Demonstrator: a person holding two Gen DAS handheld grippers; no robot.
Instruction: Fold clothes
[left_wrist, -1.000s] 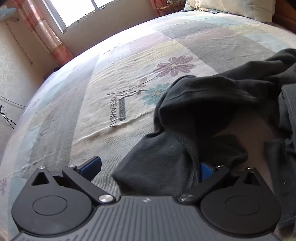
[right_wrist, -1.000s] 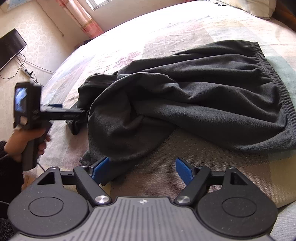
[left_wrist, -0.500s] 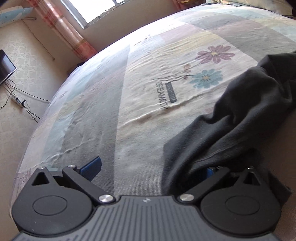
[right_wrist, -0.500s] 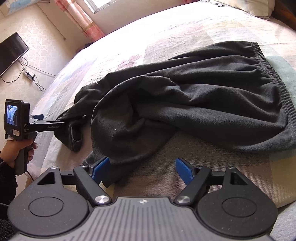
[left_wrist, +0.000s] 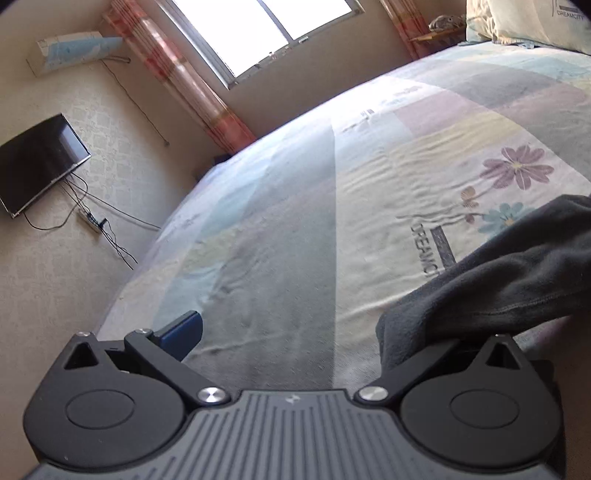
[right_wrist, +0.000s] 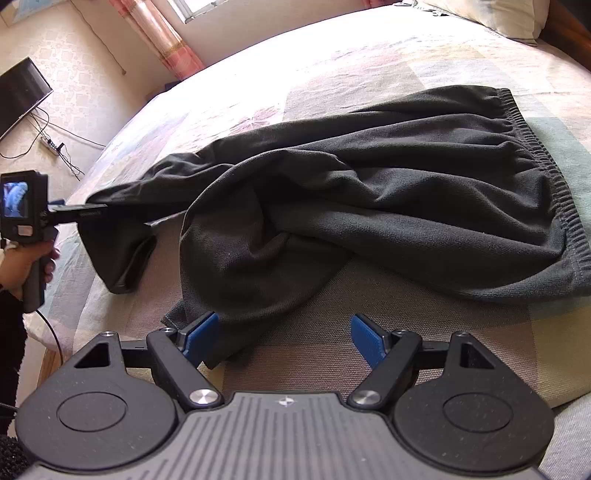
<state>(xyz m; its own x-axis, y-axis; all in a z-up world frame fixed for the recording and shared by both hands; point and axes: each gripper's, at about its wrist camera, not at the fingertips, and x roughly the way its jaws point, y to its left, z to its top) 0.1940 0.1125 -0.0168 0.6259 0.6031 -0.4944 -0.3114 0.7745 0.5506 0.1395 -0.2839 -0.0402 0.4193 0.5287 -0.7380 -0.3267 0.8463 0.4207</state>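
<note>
Left gripper (left_wrist: 306, 332): blue left pad bare, right pad buried under a trouser leg draped over it; jaws stand wide, grip unclear. Right gripper (right_wrist: 282, 338): jaws wide, nothing pinched, hem edge beside its left pad. Trousers (right_wrist: 369, 192): dark grey fleece, crumpled, elastic ribbed waistband at right, lying on bedsheet (left_wrist: 295, 229), pastel patchwork, flower print, lettered "DREAMCITY".

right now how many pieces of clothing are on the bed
1: dark trousers lying crumpled across the bed, waistband toward the right, one leg end draped over one of the left gripper fingers. Anything beneath them would be hidden.
</note>
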